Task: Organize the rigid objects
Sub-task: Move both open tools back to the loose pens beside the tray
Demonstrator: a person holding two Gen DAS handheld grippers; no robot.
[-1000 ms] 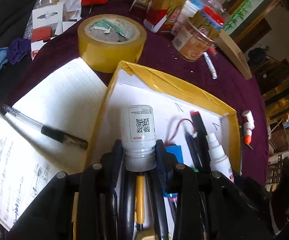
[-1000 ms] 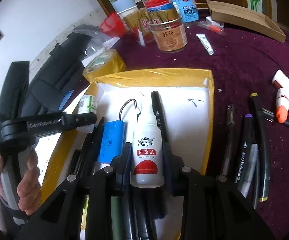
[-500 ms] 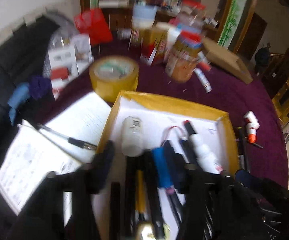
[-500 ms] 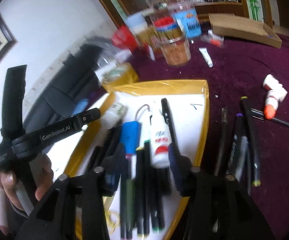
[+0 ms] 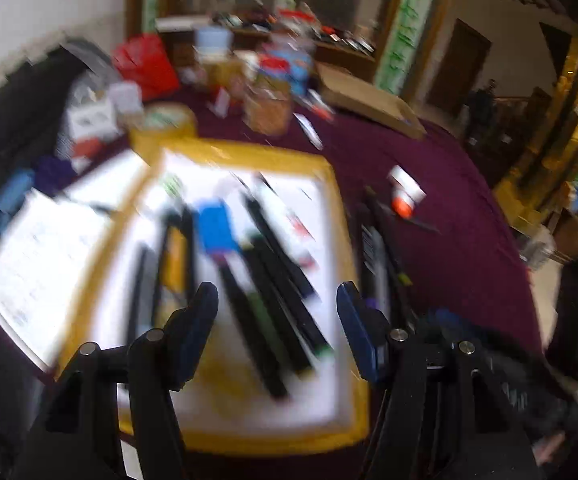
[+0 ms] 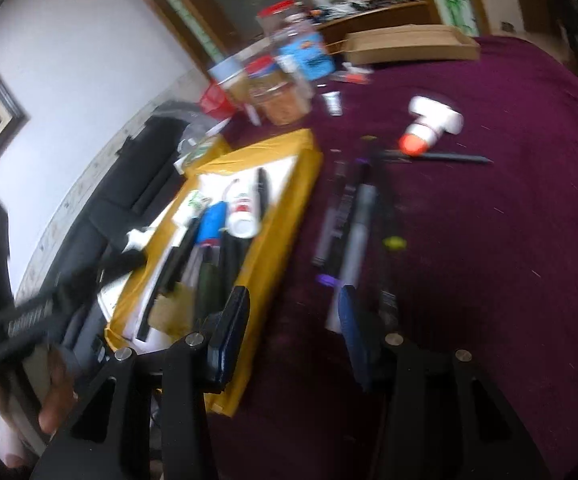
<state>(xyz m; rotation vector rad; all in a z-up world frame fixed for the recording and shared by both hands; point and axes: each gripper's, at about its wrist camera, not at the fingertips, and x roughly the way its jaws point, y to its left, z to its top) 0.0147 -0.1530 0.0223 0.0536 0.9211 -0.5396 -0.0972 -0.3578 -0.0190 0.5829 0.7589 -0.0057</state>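
A yellow-edged white tray [image 5: 341, 240] [image 6: 289, 208] lies on the purple tablecloth and holds several pens, a blue block [image 5: 217, 228] [image 6: 211, 222], a white squeeze bottle with a red label [image 6: 243, 212] and a small white pill bottle [image 6: 193, 206]. My left gripper [image 5: 277, 316] is open and empty, raised above the tray's near end. My right gripper [image 6: 293, 320] is open and empty, above the cloth at the tray's right edge. Several pens [image 6: 353, 220] [image 5: 377, 248] lie loose on the cloth right of the tray. Both views are blurred.
A white and orange bottle [image 6: 429, 124] [image 5: 405, 192] lies on the cloth beyond the loose pens. Jars and boxes [image 6: 281, 80] [image 5: 265, 96] crowd the far side. A yellow tape roll [image 5: 161, 128], an open notebook [image 5: 41, 240] and a long cardboard box [image 6: 409, 44] are nearby.
Both grippers have opened and let go of their bottles, which now lie in the tray. Both grippers have lifted and pulled back, the right one swinging toward the loose pens.
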